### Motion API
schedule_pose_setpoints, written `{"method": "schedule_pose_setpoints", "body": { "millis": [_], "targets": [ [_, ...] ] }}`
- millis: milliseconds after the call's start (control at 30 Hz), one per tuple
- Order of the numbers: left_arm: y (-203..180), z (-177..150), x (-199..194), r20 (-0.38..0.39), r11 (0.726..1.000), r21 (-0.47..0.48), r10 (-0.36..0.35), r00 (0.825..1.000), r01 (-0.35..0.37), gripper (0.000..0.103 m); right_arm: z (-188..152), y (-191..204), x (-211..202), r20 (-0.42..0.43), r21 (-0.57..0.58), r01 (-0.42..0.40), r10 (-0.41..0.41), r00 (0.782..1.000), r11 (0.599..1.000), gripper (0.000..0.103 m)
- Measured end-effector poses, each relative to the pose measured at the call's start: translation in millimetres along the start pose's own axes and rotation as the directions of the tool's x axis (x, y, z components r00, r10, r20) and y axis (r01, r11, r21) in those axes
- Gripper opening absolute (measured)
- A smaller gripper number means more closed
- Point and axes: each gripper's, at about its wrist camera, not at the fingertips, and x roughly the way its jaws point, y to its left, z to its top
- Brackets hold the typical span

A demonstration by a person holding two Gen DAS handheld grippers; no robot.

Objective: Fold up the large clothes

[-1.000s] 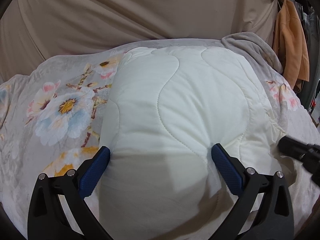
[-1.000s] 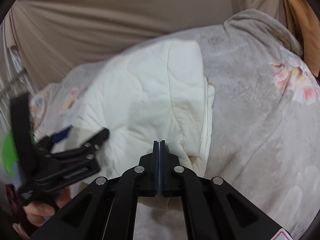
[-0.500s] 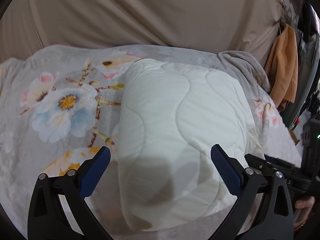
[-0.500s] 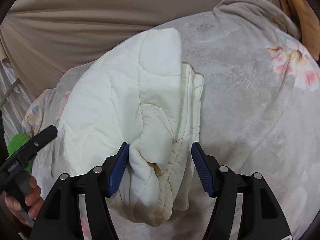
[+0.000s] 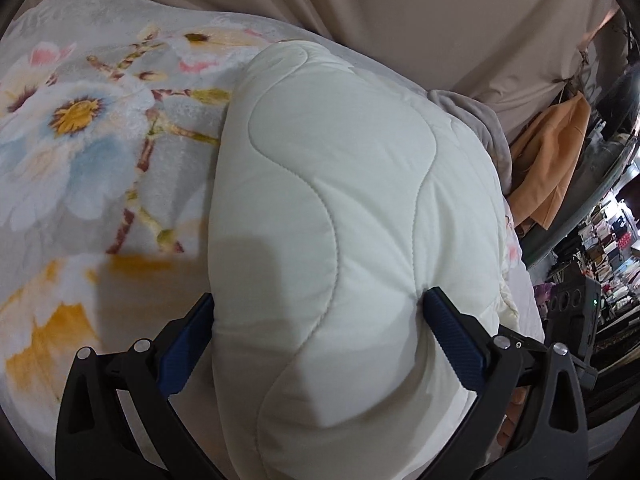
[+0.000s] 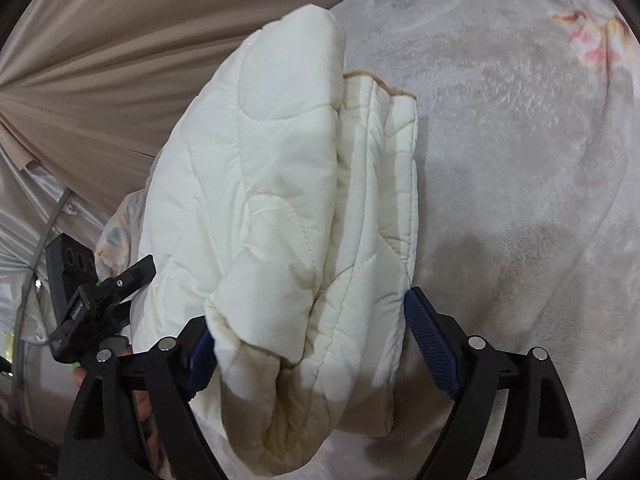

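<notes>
Your cream quilted padded garment (image 5: 340, 216) is already folded into a thick, compact bundle lying on the grey floral fleece blanket (image 5: 80, 152); its stacked layer edges show on the right side in the right wrist view. Your left gripper (image 5: 320, 320) stands wide, jaws straddling the bundle's near end, pads touching it. Your right gripper (image 6: 308, 340) is likewise wide around the layered edge. Judging by this, folding looks nearly done; only a final squaring or lift seems left

Left gripper (image 5: 320, 334) spread wide; right gripper (image 6: 310, 334) likewise.
</notes>
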Motion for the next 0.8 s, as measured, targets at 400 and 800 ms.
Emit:
{"method": "schedule_pose_setpoints", "body": {
  "millis": [400,800],
  "targets": [
    [-54,11,-32,0.129,0.968,0.224,0.083,0.988,-0.111,0.065,1,51,-19,0.13,-0.116,0.073,-0.058,0.99,0.991,0.034],
    [-112,28,-148,0.429,0.909,0.387,-0.026,0.903,-0.158,0.06,-13,154,-104,0.457,-0.289,0.203,-0.052,0.888,0.936,0.031]
  ]
}}
